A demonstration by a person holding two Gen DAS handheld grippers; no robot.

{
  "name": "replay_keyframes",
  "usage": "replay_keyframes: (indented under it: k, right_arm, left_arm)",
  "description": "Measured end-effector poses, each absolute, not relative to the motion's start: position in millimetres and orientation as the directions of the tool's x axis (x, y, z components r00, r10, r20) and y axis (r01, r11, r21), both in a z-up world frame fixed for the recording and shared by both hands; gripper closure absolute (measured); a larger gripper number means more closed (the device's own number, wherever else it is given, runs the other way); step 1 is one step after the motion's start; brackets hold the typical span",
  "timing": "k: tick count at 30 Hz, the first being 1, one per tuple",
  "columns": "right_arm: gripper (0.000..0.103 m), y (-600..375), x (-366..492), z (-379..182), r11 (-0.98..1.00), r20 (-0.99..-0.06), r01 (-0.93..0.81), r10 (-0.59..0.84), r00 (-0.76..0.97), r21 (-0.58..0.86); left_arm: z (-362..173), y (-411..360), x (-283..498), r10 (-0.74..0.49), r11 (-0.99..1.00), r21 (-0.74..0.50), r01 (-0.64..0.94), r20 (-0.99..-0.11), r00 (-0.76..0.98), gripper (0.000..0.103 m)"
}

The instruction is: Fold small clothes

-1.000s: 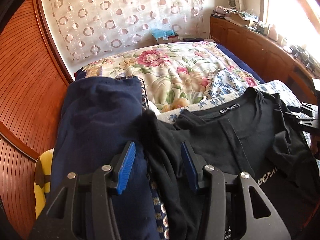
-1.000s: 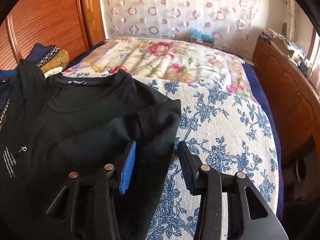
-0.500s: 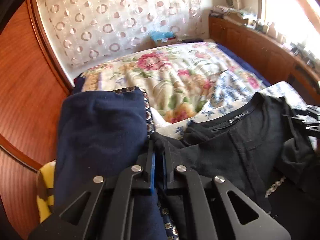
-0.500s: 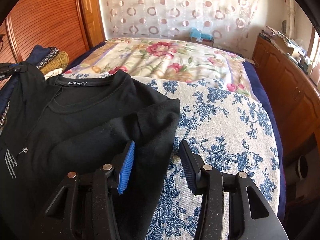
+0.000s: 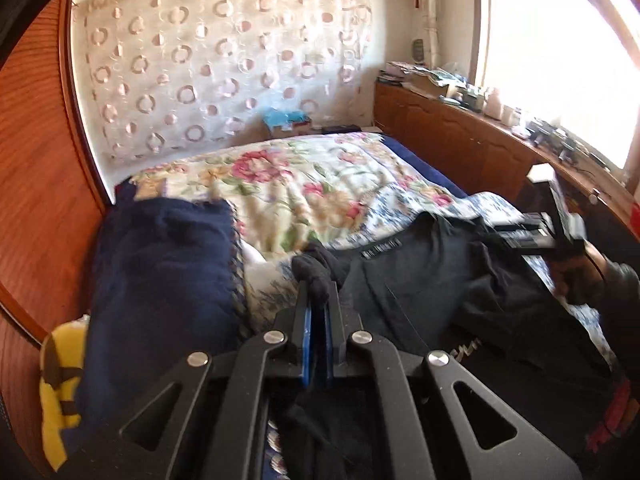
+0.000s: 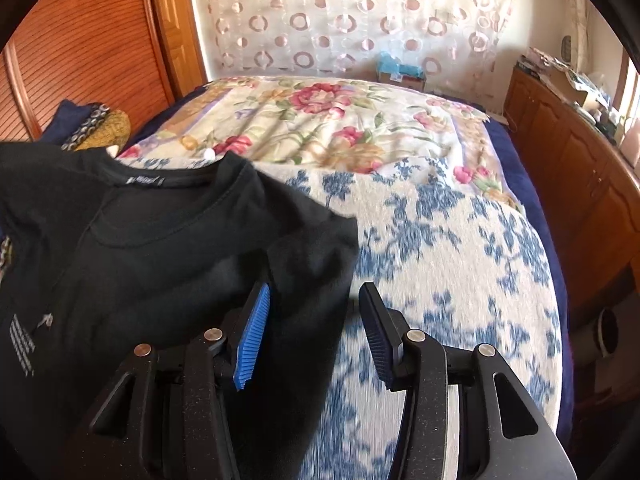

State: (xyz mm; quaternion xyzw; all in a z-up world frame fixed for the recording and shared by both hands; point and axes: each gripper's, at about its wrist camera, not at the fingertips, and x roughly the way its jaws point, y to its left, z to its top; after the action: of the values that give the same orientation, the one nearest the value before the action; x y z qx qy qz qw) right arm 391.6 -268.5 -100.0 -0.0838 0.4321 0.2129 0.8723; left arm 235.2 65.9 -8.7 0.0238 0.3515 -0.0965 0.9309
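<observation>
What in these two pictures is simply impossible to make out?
- Neck label text on the black cotton T-shirt: too small and blurred in both views.
- White chest print: too small in the right wrist view; the left gripper hides most of it in its own view.
- Clutter on the long wooden sideboard: washed out by window glare.

neck label: lettering blurred | black T-shirt: cut off left | chest print: unreadably small

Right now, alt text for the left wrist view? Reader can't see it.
The left gripper is shut on a bunched sleeve of a black T-shirt spread on a blue-flowered cloth over a bed. A folded navy garment lies to its left; the right gripper sits at the shirt's far side.
</observation>
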Motion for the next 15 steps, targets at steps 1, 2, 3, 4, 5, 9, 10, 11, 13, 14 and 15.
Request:
replay_keyframes:
  k: [1,2,3,4,5,9,10,11,13,14,15]
  right_arm:
    - [0.056,-268,396,-100,0.897,-0.792,-0.439,0.3,0.531,0.046]
    - [0.057,-268,401,-99,0.9,-0.794,-0.433,0.305,0.526,0.059]
    - [0.066,-267,405,-98,0.898,-0.796,-0.434,0.318,0.515,0.078]
    - [0.081,-266,405,-97,0.89,-0.799,-0.445,0.338,0.497,0.1]
    - [0.089,-263,405,-96,0.88,-0.803,-0.461,0.356,0.477,0.116]
    - [0.1,-248,380,-80,0.865,-0.787,-0.495,0.358,0.502,0.077]
    - [0.1,-248,372,-73,0.865,-0.771,-0.496,0.367,0.52,0.077]
    - [0.1,-249,362,-66,0.866,-0.754,-0.493,0.376,0.539,0.079]
    - [0.1,-254,338,-47,0.865,-0.712,-0.491,0.408,0.572,0.101]
    - [0.1,-256,330,-40,0.865,-0.697,-0.491,0.417,0.583,0.106]
    - [0.1,-259,318,-33,0.862,-0.681,-0.495,0.43,0.593,0.113]
  left_arm:
    - [-10,66,232,-0.169,0.98,-0.031,0.199,-0.659,0.733,0.101]
    - [-13,65,228,-0.179,0.978,-0.039,0.204,-0.66,0.73,0.101]
    - [-15,65,223,-0.188,0.977,-0.05,0.208,-0.659,0.728,0.101]
    - [-16,64,218,-0.193,0.976,-0.055,0.209,-0.658,0.728,0.101]
    - [-16,64,212,-0.198,0.976,-0.061,0.211,-0.656,0.728,0.101]
    - [-8,64,180,-0.228,0.969,-0.075,0.233,-0.625,0.746,0.101]
    - [-6,64,174,-0.235,0.968,-0.081,0.236,-0.619,0.749,0.101]
    - [-6,65,166,-0.24,0.968,-0.088,0.236,-0.613,0.753,0.101]
    - [-8,66,150,-0.242,0.968,-0.095,0.233,-0.611,0.753,0.101]
    - [-8,67,139,-0.241,0.968,-0.092,0.234,-0.607,0.757,0.101]
    - [-8,68,134,-0.241,0.968,-0.091,0.234,-0.606,0.758,0.101]
